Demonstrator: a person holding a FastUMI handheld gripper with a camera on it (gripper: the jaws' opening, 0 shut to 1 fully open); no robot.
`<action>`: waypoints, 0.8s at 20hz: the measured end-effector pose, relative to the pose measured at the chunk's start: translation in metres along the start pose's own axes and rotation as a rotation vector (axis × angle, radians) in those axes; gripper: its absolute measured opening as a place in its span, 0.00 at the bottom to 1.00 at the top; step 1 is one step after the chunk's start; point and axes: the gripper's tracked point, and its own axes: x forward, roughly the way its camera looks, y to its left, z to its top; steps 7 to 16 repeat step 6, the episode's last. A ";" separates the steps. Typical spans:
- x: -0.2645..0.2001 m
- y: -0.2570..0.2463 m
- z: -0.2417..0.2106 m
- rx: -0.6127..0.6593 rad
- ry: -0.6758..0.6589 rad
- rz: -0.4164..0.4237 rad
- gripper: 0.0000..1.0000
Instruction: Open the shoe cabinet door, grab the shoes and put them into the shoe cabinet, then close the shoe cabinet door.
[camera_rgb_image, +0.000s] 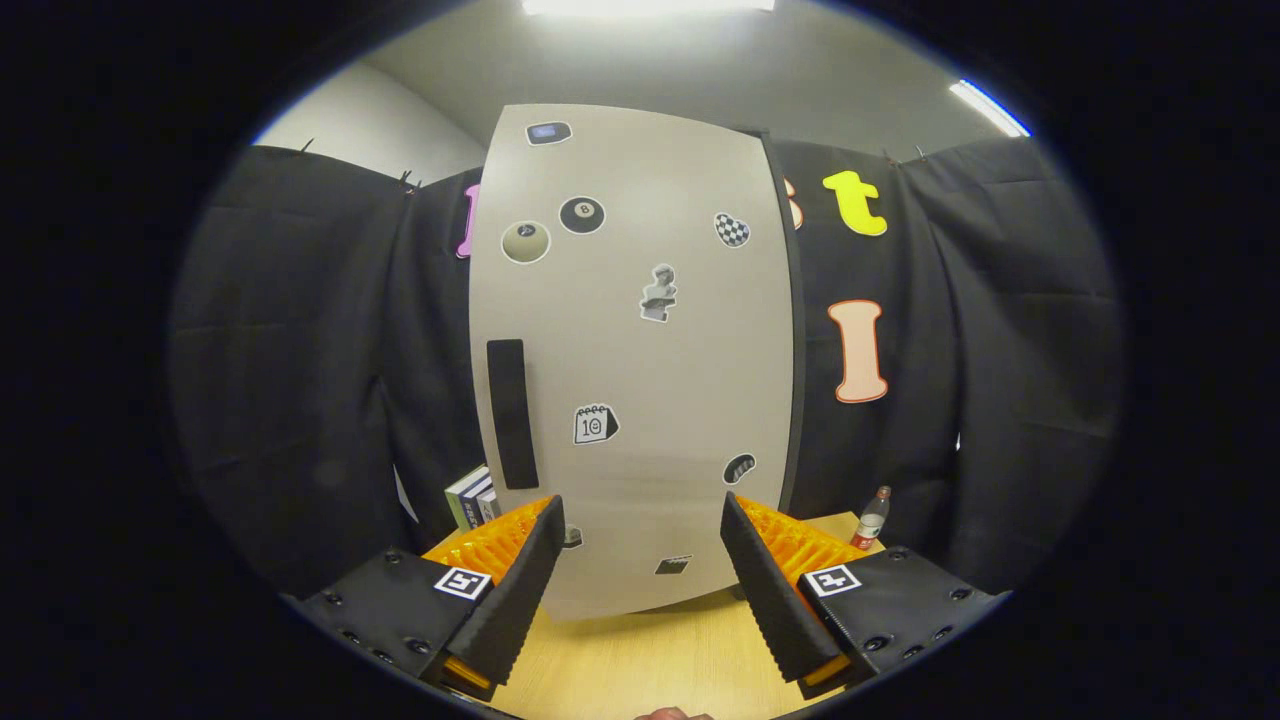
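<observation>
Shoe cabinet door closed, task seems at its start or its end.
Gripper view: the gripper (640, 560) has its fingers wide apart, holding and touching nothing; the shoe cabinet door (630, 350) stands shut just ahead on the wooden table (640, 660), its dark handle (511, 413) beyond the left finger. No shoes visible, so I cannot tell whether they are already inside.
</observation>
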 end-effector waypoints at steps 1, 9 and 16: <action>0.000 0.002 -0.001 -0.004 0.001 0.002 0.98; -0.001 -0.007 -0.005 -0.007 0.003 -0.009 0.98; -0.001 -0.007 -0.005 -0.007 0.003 -0.009 0.98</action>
